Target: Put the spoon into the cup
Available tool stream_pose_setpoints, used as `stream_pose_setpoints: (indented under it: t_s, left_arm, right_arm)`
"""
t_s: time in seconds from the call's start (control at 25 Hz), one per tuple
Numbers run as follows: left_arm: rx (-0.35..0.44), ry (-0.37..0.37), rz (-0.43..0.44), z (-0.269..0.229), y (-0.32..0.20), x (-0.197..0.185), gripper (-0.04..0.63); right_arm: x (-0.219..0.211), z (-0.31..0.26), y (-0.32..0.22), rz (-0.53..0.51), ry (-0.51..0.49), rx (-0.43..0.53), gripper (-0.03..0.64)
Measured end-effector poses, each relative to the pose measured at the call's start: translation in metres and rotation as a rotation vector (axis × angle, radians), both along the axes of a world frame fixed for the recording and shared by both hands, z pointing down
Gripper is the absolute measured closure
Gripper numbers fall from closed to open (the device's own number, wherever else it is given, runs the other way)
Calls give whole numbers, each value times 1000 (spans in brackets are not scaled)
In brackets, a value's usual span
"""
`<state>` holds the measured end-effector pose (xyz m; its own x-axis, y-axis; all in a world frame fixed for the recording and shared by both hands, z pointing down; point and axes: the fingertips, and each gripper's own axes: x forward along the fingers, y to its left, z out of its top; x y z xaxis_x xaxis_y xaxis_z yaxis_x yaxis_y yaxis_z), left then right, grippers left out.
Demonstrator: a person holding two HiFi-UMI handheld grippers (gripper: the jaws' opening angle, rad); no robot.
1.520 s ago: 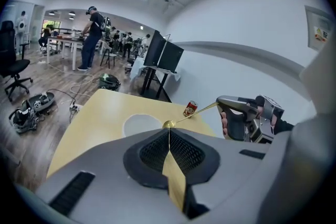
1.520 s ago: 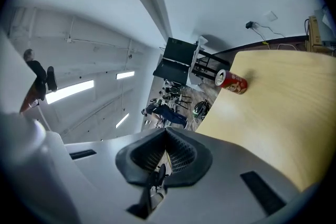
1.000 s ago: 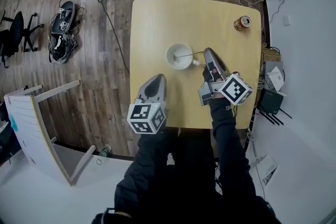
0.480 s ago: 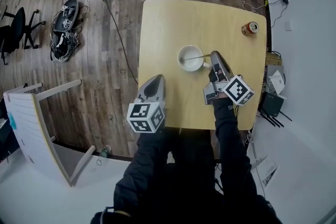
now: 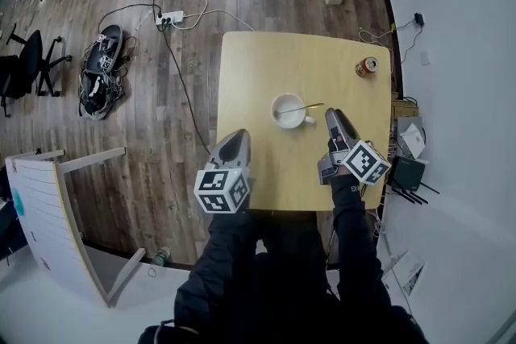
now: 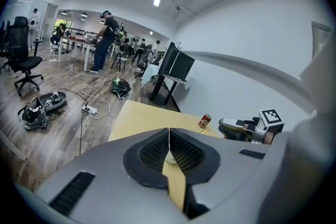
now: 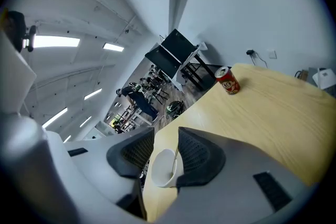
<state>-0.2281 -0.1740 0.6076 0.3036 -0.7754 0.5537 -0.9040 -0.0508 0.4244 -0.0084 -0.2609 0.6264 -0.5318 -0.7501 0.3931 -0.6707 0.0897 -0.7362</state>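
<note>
A white cup (image 5: 287, 110) stands near the middle of the yellow table (image 5: 262, 60). The spoon (image 5: 306, 106) rests in it, bowl down, with its handle leaning out over the rim to the right. My right gripper (image 5: 332, 114) sits just right of the cup, clear of the spoon handle. Its jaws are opening with nothing between the pads. In the right gripper view the cup (image 7: 164, 169) and spoon (image 7: 174, 161) show beyond the right gripper (image 7: 165, 150). My left gripper (image 5: 239, 136) hovers at the table's front left, shut and empty, its jaws meeting in the left gripper view (image 6: 169, 140).
A red can (image 5: 368, 66) stands at the table's far right corner, also seen as the can (image 6: 204, 121) in the left gripper view. On the wooden floor to the left lie cables, a power strip (image 5: 169, 15) and a white frame (image 5: 48, 197). Boxes and devices sit right of the table.
The right gripper has opened, let go of the spoon handle and drawn back from the cup. The spoon now stays in the cup. The left gripper has shifted slightly.
</note>
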Motion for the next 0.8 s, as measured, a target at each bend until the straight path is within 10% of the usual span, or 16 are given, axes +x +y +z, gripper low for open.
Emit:
stream_pose_setpoints:
  t_s: [0.32, 0.8]
  left_arm:
    - [59, 0, 38, -45, -2, 11, 560]
    - [229, -71, 118, -134, -14, 29, 560]
  right_arm:
    - [-35, -84, 29, -128, 223, 147, 582]
    - [-103, -195, 61, -314, 478, 420, 594]
